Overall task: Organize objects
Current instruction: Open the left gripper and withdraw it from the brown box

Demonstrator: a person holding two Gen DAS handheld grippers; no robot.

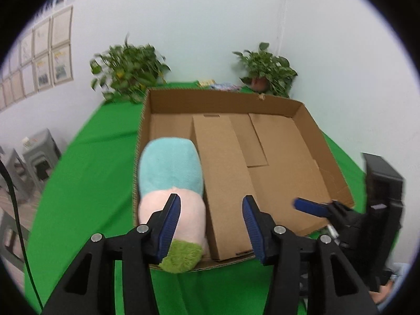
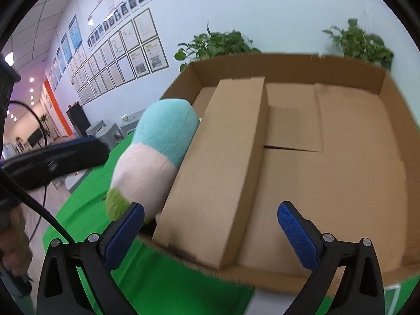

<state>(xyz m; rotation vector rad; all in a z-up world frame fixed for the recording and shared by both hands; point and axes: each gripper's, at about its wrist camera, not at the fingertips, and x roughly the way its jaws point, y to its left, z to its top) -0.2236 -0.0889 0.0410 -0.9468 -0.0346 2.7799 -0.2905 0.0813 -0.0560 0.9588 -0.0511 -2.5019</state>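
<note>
A plush toy (image 1: 170, 181) lies along the left wall inside an open cardboard tray (image 1: 309, 120) on a green table (image 1: 86, 157), its green end poking over the near rim; a bump could tip it out. A long cardboard box (image 1: 223, 183) lies beside it. The left gripper (image 1: 211, 225) and right gripper (image 2: 210, 232) both stand spread, holding nothing.

Far across my green worktop (image 1: 86, 157) two potted plants (image 1: 128, 71) stand against the white wall (image 1: 199, 21). Framed papers (image 2: 126, 52) cover the left wall, and grey stools (image 1: 39, 155) sit below them.
</note>
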